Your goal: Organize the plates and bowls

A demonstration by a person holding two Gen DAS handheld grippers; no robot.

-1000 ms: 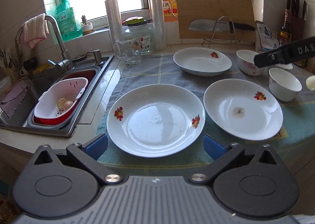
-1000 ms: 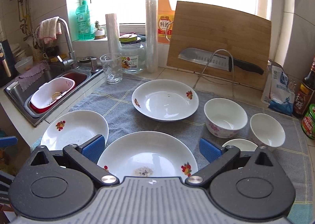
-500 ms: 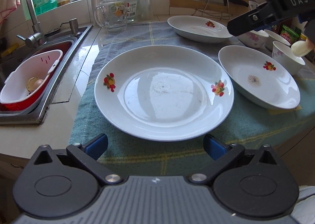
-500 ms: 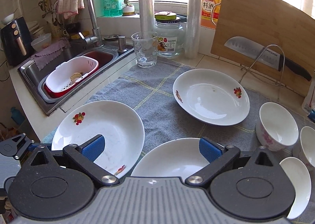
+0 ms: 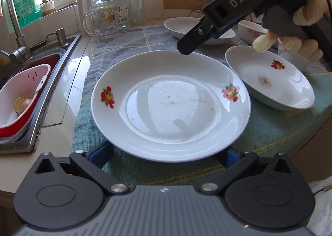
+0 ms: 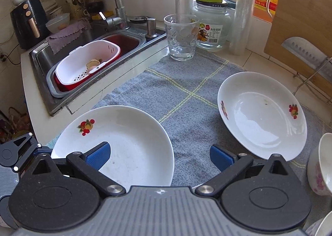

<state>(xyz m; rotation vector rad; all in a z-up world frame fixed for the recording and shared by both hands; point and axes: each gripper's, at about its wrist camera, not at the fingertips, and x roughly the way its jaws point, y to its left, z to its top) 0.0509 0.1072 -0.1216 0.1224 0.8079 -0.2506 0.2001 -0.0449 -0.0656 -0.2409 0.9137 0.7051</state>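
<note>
While both grippers stand with their jaws wide apart and hold nothing, the large plate [image 5: 170,105] lies flat on the grey-blue cloth [image 5: 128,36] between them. The left gripper [image 5: 166,154] is low at the near edge of this plate: its two blue pads sit on either side of the near rim, and the rim reaches into the gap between them, but I cannot tell if a pad touches it. In the right wrist view the same large plate [image 6: 116,144] is under the left part of the right gripper [image 6: 159,156]; the left blue finger [image 6: 97,155] is over the inside of the plate, while the other blue finger is over the bare cloth beside the rim. From the left wrist view the right gripper [image 5: 217,22] comes from the upper right, held by a gloved hand [image 5: 300,28], and its dark tip hangs above the far rim of the large plate. A second plate [image 5: 269,78] with a brown stain in its middle lies just to the right of the large one, very near but apart. A third plate [image 6: 262,114] lies further back on the cloth, and a small bowl [image 6: 320,165] with pink flowers stands to its right. The sink [image 6: 83,34] with a white basket [image 6: 87,65] is on the left of the cloth.
</note>
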